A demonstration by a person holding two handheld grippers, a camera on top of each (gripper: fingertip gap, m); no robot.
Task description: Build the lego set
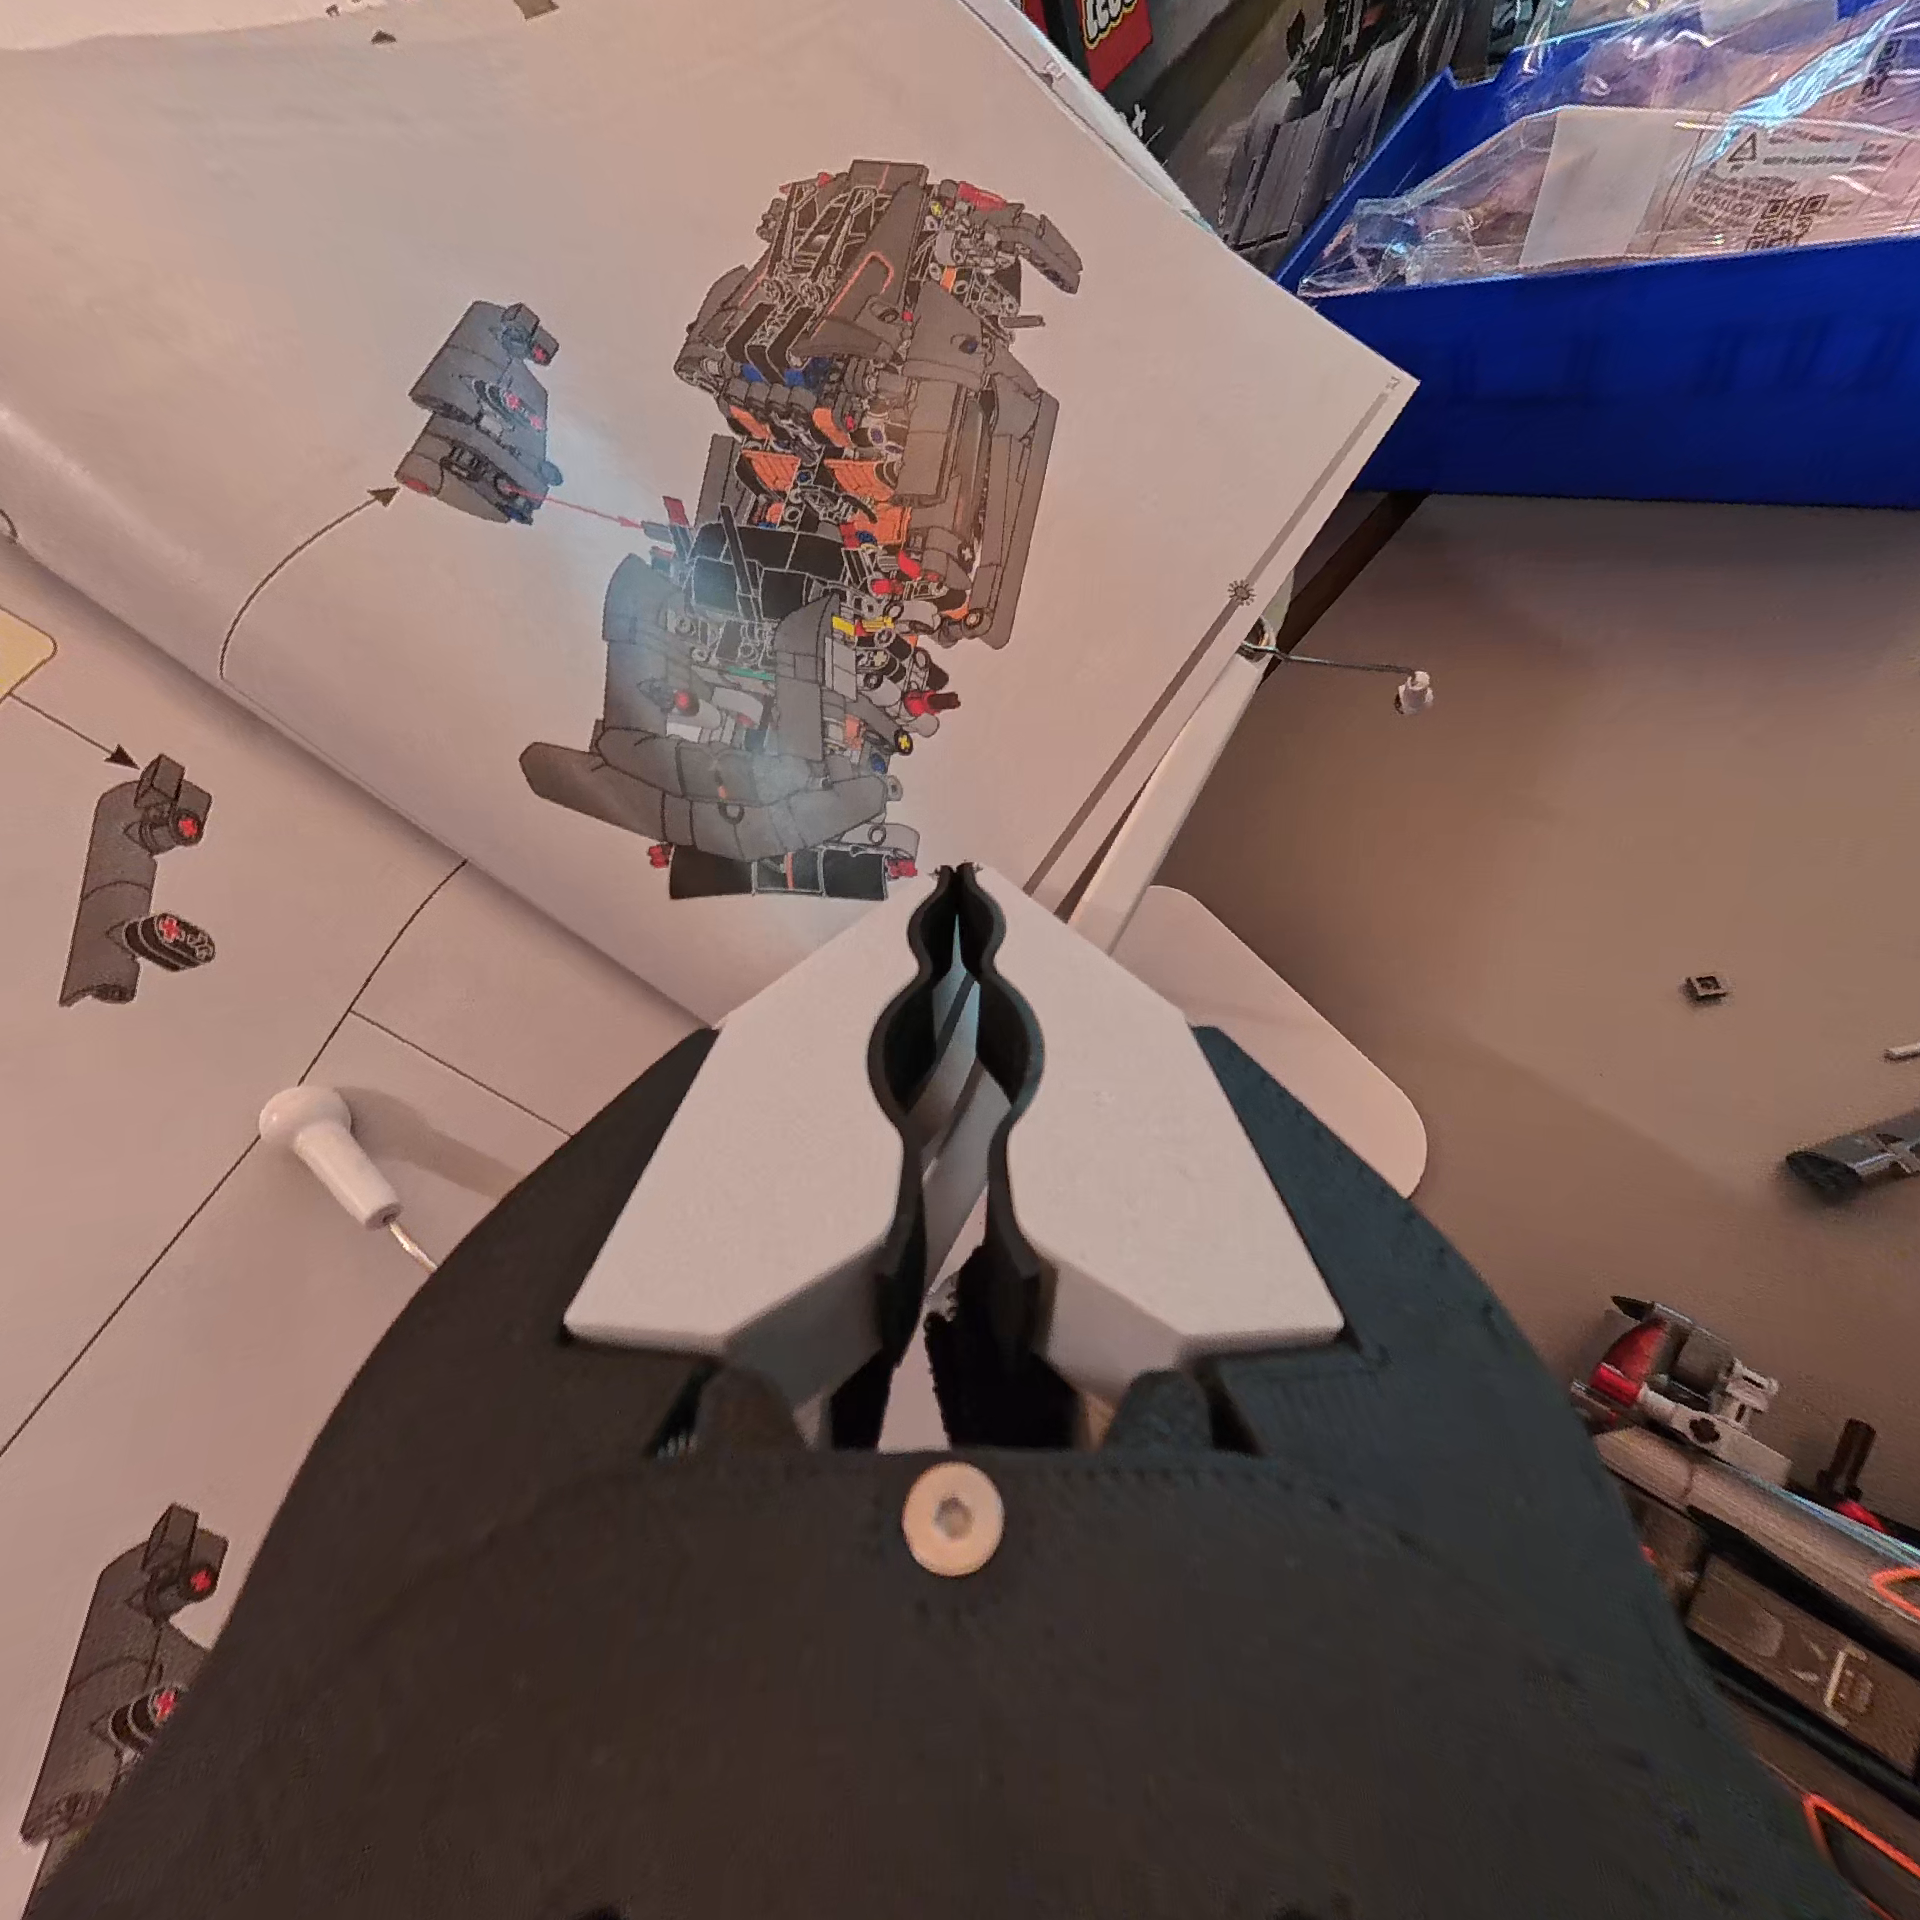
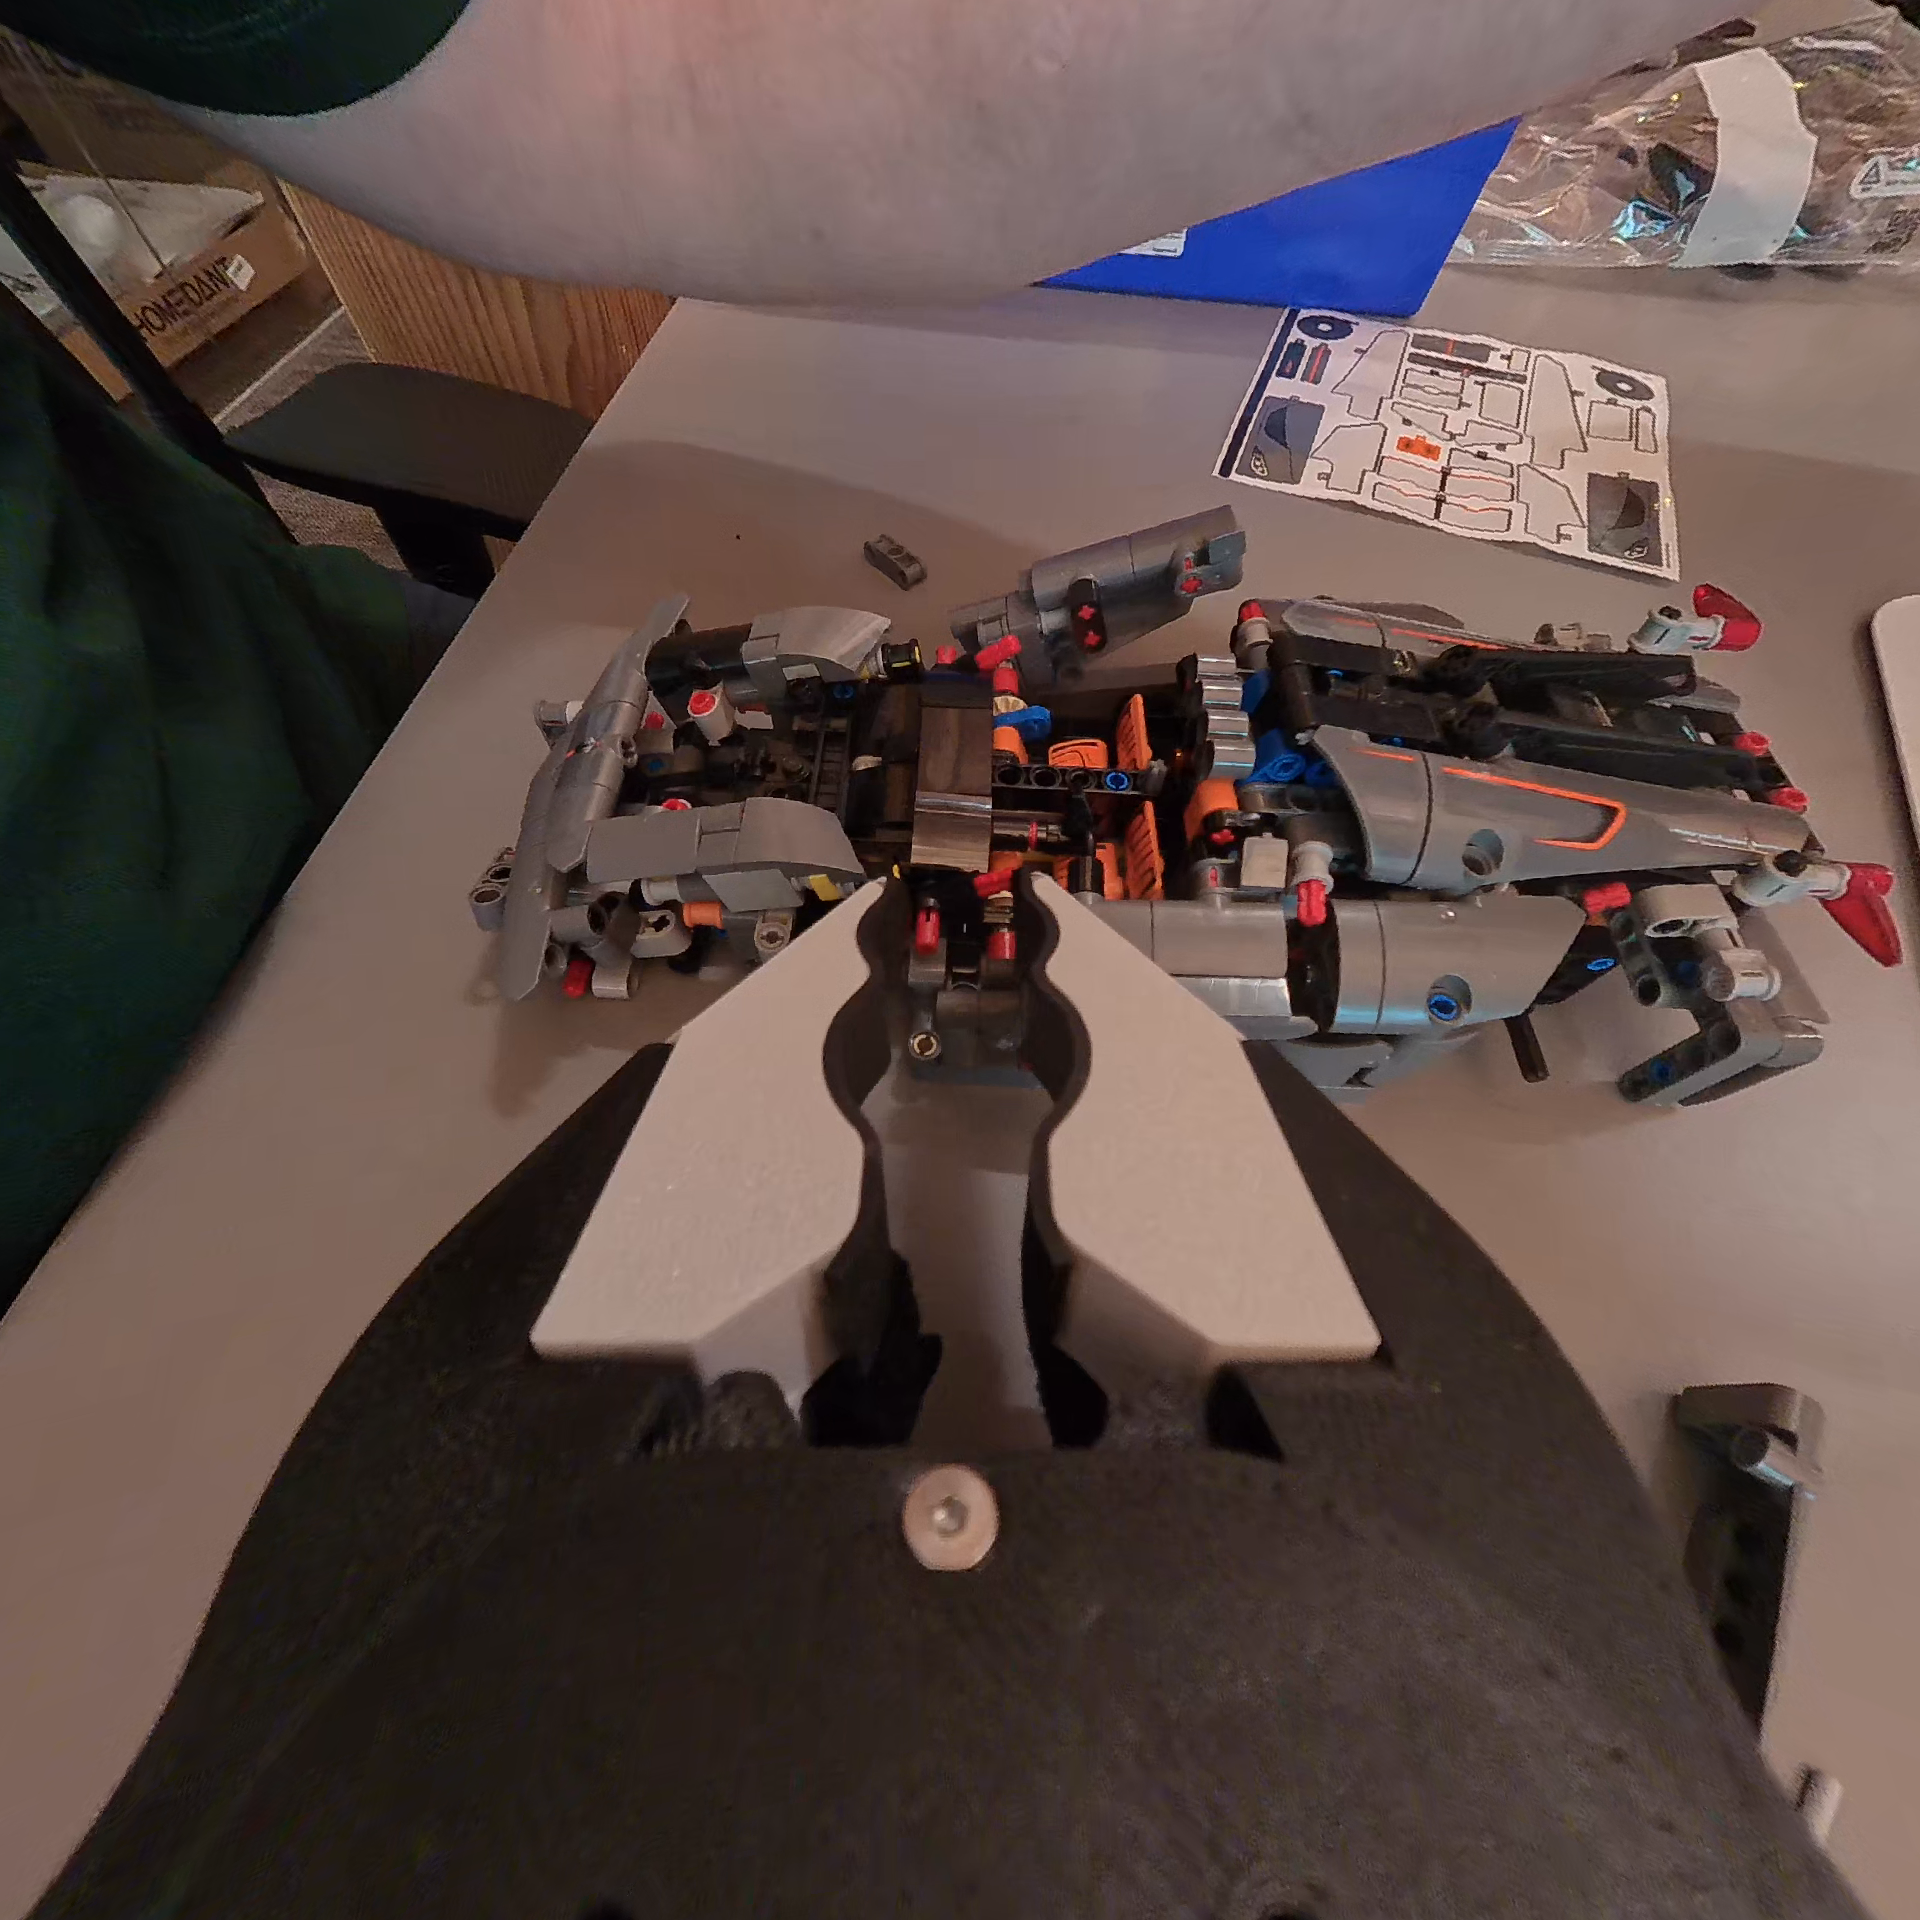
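Note:
The grey, black and orange lego car model (image 2: 1403, 810) lies lengthwise on the grey table (image 2: 416, 1195). My right gripper (image 2: 956, 883) is at its near side. Its fingers close around a dark grey sub-assembly with red pins (image 2: 961, 1003) that touches the model's middle. A similar grey sub-assembly (image 2: 1112, 592) lies at the model's far side. My left gripper (image 1: 958, 873) is shut. Its tips are at the lower edge of the open instruction booklet (image 1: 727, 312) on a white stand (image 1: 1299, 1039). I cannot tell whether it pinches the page. Part of the model also shows in the left wrist view (image 1: 1766, 1538).
A sticker sheet (image 2: 1455, 436) lies behind the model. A blue bin (image 1: 1662, 395) holds clear plastic bags (image 1: 1662, 156). Loose grey pieces lie on the table (image 2: 896, 561) (image 2: 1751, 1455) (image 1: 1860, 1164). A person's green sleeve (image 2: 156, 727) is at the left. The tips of one gripper are about 35 cm away from the tips of the other.

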